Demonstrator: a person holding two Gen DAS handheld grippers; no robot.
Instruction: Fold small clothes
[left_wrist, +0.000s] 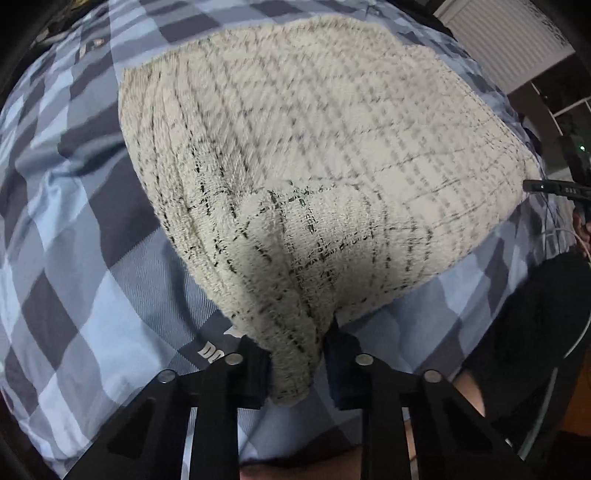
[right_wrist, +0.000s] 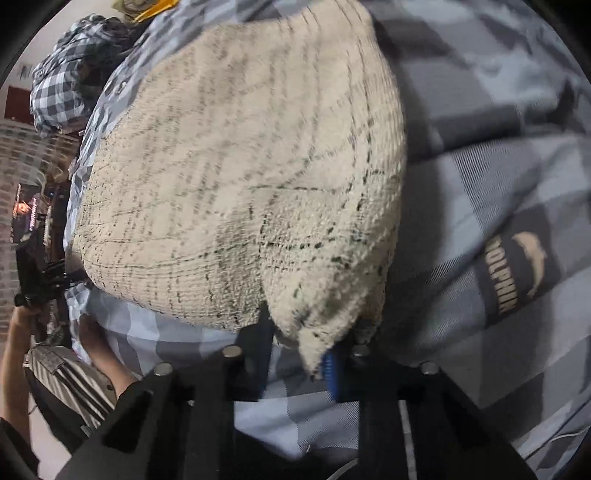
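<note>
While the cream cloth (left_wrist: 314, 155) with its thin dark check lies spread on the blue and grey checked bedcover (left_wrist: 74, 258), each near corner is already pinched. The left gripper (left_wrist: 295, 369) has its fingers closed on a bunched corner, and in the right wrist view the right gripper (right_wrist: 314, 365) is closed on the other corner, its blue pad (right_wrist: 332, 373) against the fabric. The cloth looks like a thick, loosely woven towel: soft, limp and light, with a rough nap that should not slip from the pads. It will probably sag in the middle when raised, so holding the two corners level and taut seems the sound way to carry the edge over. Gathered corners may leave a creased fold.
</note>
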